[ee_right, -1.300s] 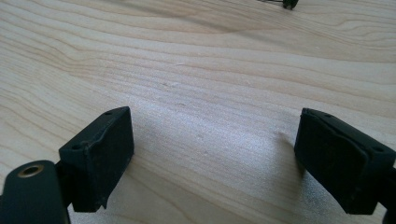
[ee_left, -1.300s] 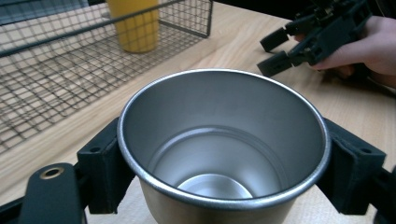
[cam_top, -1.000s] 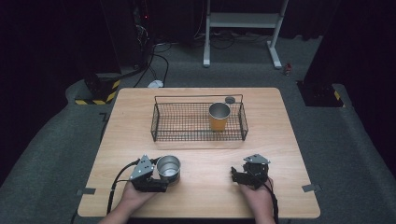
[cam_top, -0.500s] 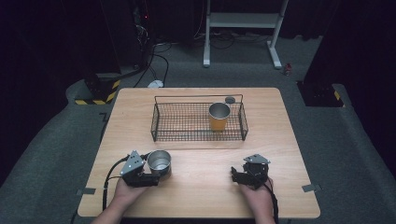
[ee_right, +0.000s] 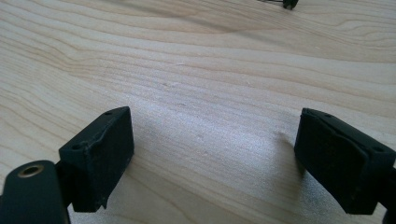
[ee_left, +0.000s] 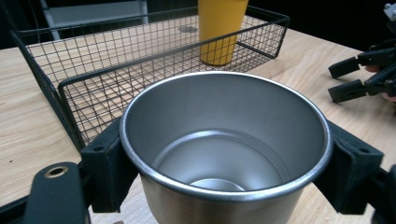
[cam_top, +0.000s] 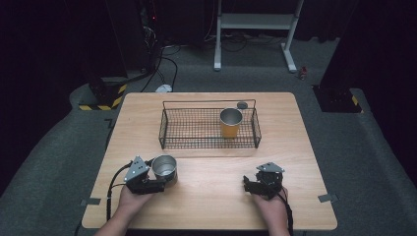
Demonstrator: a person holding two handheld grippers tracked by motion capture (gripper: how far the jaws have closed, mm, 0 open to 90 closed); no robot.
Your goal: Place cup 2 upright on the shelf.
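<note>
A plain steel cup (cam_top: 164,166) stands upright and empty on the wooden table near its front left. My left gripper (cam_top: 163,175) is shut on it, one black pad pressed on each side of the cup (ee_left: 224,154) just below the rim. A yellow cup (cam_top: 230,123) with a metal inside stands upright in the right part of the black wire basket (cam_top: 209,145). My right gripper (cam_top: 248,185) rests near the front right, jaws open over bare wood (ee_right: 215,158) with nothing between them. It points left toward the steel cup.
The wire basket sits across the middle of the table, just beyond the steel cup (ee_left: 70,84). A small dark disc (cam_top: 242,105) lies on the table behind the basket. Bare wood separates the two grippers. A cable trails from each gripper toward the front edge.
My left gripper has shifted slightly to the left and a bit away from the front edge, carrying the steel cup with it. The right gripper has stayed still.
</note>
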